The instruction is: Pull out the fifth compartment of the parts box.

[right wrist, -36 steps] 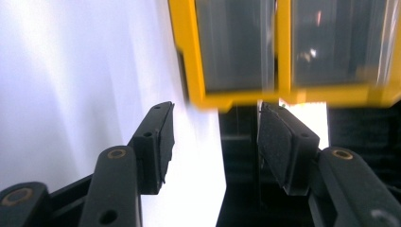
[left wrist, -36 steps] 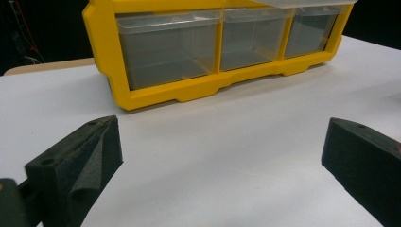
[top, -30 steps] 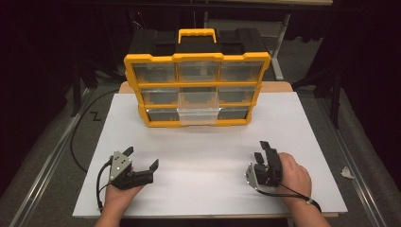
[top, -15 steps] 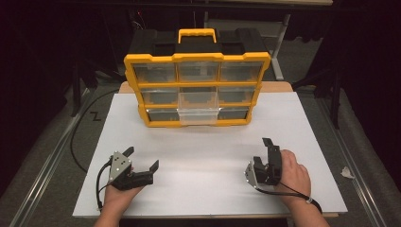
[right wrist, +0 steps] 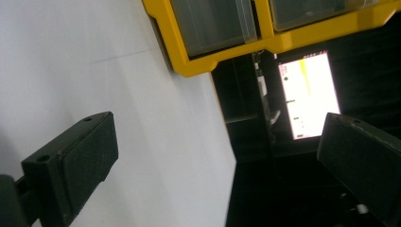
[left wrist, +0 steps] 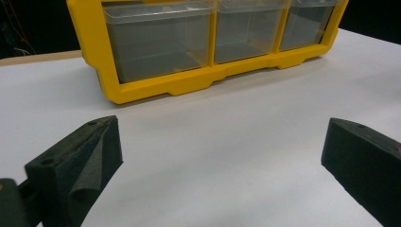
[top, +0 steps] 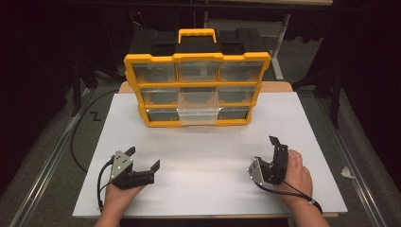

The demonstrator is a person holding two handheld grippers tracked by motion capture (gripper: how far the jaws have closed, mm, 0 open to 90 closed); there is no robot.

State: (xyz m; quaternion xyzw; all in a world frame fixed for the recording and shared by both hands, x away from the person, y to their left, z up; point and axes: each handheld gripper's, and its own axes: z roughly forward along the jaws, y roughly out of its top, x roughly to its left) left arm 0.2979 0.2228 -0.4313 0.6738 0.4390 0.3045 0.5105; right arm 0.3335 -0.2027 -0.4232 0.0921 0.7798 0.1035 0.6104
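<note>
Two grippers: both low over the white table sheet [top: 203,156], nothing held, well short of the organizer.
Left gripper [top: 142,160]: jaws spread wide, released, resting near the sheet's front edge; pads [left wrist: 97,161] bare in the left gripper view.
Right gripper [top: 277,152]: rolled onto its side, jaws parted, empty; right gripper view tilted accordingly, one pad [right wrist: 87,156] over the sheet, the other over the dark beyond the table edge.
Yellow organizer [top: 197,56]: well ahead of both grippers, upright, three rows of three clear drawers, carry handle [top: 196,33] on top.
Bottom-middle drawer [top: 197,115]: ahead and to the inner side of each gripper, standing slightly proud of its neighbours; contents not discernible.
Bottom-left drawer [left wrist: 158,40]: straight ahead of the left gripper, flush in its bay.
Likely step: reach forward to the protruding drawer, probably to draw it out or seat it.
Doing it well: level the right gripper before advancing; keep jaws wide until they straddle the drawer's front lip; close on the lip centrally, not at a corner; move along the drawer's own slide line, no twist.
Bracing: free gripper against the yellow frame, since the case looks light enough to slide on the sheet.
Risk: clear plastic lip slippery, so firm clench before any pull.
</note>
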